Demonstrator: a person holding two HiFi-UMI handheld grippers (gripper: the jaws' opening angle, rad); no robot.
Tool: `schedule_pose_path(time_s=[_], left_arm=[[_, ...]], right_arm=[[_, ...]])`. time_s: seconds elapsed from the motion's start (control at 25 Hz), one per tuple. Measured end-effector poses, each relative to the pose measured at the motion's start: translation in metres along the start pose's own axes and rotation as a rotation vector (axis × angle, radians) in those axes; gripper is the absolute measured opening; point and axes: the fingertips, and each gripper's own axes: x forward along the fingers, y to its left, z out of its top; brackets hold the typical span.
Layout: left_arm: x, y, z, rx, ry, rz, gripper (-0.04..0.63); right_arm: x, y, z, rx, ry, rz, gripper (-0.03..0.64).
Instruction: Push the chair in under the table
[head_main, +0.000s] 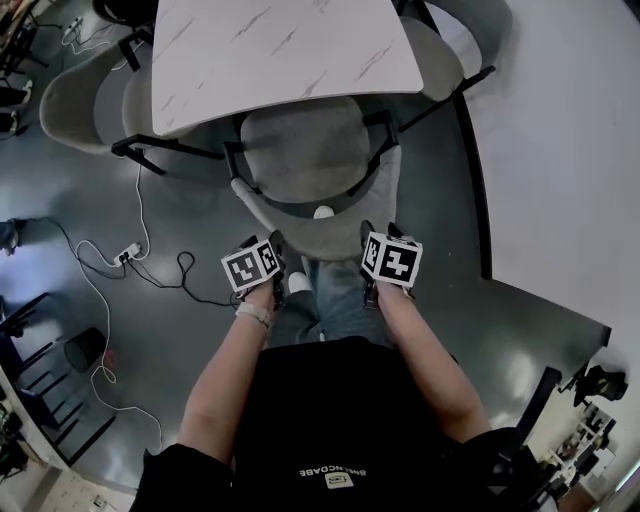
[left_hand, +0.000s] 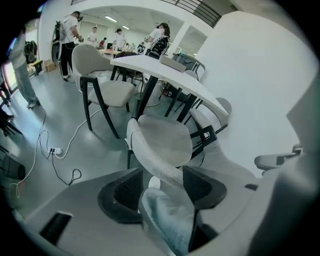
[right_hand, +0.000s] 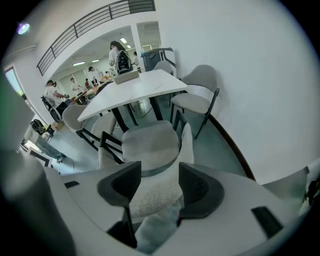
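Grey floor (head_main: 200, 200) beside the marble table (head_main: 280, 50): my left gripper (left_hand: 160, 184) and right gripper (right_hand: 159, 187), jaws apart, straddle the chair (head_main: 305, 140) backrest, its seat partly under the table.

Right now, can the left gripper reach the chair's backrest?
Probably yes. The left gripper holds its jaws open on either side of the backrest, and nothing else blocks the way.

left gripper (head_main: 268, 246) — jaws apart | right gripper (head_main: 382, 236) — jaws apart | both pointing steeply down
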Motion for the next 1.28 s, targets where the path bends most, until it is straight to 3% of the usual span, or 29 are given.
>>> schedule_pose_path(time_s=[0.16, 0.32, 0.44, 0.64, 0.92, 1.12, 1.28], left_arm=[[-0.032, -0.001, 0.004, 0.013, -0.094, -0.062, 0.250], [-0.075, -0.027, 0.019, 0.040, -0.254, -0.219, 0.136], [-0.114, -0.054, 0.030, 0.106, -0.371, -0.327, 0.093], [-0.183, -0.107, 0.043, 0.228, -0.537, -0.474, 0.013], [-0.275, -0.191, 0.053, 0.325, -0.706, -0.682, 0.006], [-0.330, -0.265, 0.034, 0.458, -0.758, -0.845, 0.005], [-0.360, -0.311, 0.014, 0.509, -0.776, -0.945, 0.005]], right_arm=[[-0.024, 0.026, 0.009, -0.018, -0.077, 0.111, 0.238], [-0.060, 0.060, 0.024, 0.014, -0.190, 0.330, 0.238], [-0.099, 0.086, 0.041, -0.013, -0.319, 0.494, 0.233], [-0.175, 0.118, 0.063, -0.134, -0.541, 0.699, 0.151], [-0.263, 0.114, 0.068, -0.314, -0.783, 0.761, 0.052], [-0.321, 0.081, 0.063, -0.338, -0.872, 0.785, 0.034], [-0.361, 0.054, 0.056, -0.317, -0.939, 0.827, 0.034]])
